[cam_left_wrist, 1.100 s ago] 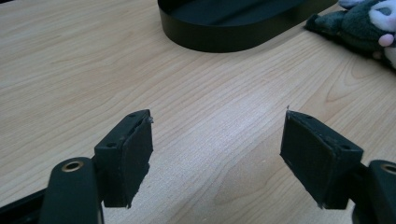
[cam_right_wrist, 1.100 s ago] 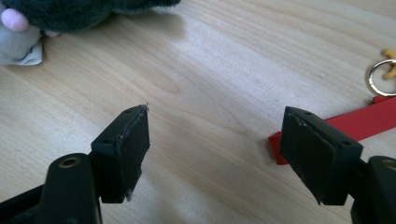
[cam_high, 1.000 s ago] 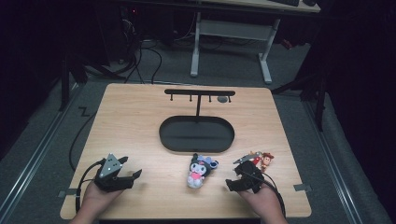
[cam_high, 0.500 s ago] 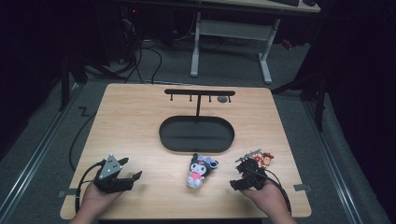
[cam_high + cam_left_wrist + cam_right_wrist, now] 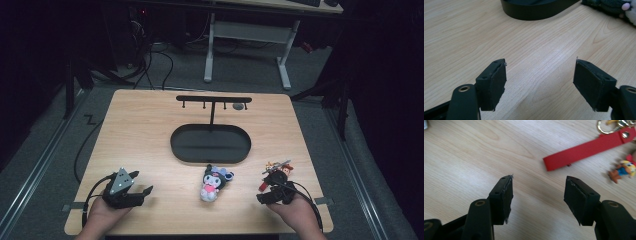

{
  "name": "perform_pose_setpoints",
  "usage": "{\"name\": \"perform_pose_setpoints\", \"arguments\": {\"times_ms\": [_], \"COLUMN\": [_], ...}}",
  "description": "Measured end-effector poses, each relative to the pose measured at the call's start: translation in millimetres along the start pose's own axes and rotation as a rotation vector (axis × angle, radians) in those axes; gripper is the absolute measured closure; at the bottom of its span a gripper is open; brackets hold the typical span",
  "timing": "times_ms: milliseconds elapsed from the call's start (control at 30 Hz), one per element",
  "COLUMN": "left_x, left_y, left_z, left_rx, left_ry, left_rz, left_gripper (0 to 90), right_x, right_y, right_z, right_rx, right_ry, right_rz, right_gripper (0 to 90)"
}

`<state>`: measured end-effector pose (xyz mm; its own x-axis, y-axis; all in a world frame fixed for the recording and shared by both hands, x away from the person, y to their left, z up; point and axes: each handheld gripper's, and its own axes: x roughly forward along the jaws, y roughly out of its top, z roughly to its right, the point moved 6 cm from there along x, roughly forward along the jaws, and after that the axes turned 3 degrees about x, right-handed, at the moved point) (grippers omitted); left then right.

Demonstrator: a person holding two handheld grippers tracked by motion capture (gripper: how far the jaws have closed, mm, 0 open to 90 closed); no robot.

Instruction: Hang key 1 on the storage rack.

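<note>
A keychain [image 5: 276, 167] with a red strap [image 5: 586, 151], a metal ring [image 5: 606, 128] and a small cartoon figure [image 5: 622, 170] lies near the table's front right. My right gripper [image 5: 270, 183] sits just in front of it. Its jaws have just been closing, and it [image 5: 539, 182] is open over bare wood with nothing between the pads; the strap lies beyond its tips. A black and white plush toy [image 5: 214, 182] lies at the front centre. My left gripper [image 5: 141, 184] rests at the front left, open [image 5: 540, 63] and empty.
A black hook stand [image 5: 212, 102] rises from an oval black base [image 5: 210, 144] at the table's middle; the base's rim [image 5: 536, 11] lies ahead of the left jaws. The wooden table [image 5: 145, 130] ends just behind both hands. A desk frame stands on the floor beyond.
The right gripper has shifted slightly to the right, closer to the keychain, and its jaws stand narrower. The left gripper and the plush toy have not moved.
</note>
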<state>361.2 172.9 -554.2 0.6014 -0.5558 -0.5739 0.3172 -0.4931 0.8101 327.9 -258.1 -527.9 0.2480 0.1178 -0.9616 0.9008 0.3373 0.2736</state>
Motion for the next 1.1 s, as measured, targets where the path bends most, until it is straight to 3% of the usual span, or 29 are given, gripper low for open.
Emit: {"name": "perform_pose_setpoints", "arguments": {"times_ms": [567,700,900,1000,1100], "left_x": [2.5,2.1,3.9,4.0,4.0], "left_y": [-3.3,-2.1,-2.3,-1.9,-1.9], "left_z": [5.6,6.4,7.5,8.0,8.1], "left_rx": [0.021,0.035,0.037,0.042,0.044], "left_ry": [-0.020,-0.016,-0.022,-0.022,-0.022], "left_rz": [-0.033,-0.023,-0.028,-0.025,-0.025], "left_gripper": [26.8,28.0,28.1,28.1,28.1], "right_x": [-8.6,-8.7,-7.9,-5.7,-2.7], "right_y": [-4.9,-1.4,4.1,12.4,17.3], "right_z": [39.7,50.1,62.8,72.1,76.6], "right_rx": [0.131,0.170,0.204,0.251,0.264], "right_ry": [-0.008,-0.005,-0.036,-0.046,-0.058], "right_rz": [-0.007,-0.010,-0.019,-0.011,-0.015], "right_gripper": [41.4,43.3,42.8,38.0,37.6]}}
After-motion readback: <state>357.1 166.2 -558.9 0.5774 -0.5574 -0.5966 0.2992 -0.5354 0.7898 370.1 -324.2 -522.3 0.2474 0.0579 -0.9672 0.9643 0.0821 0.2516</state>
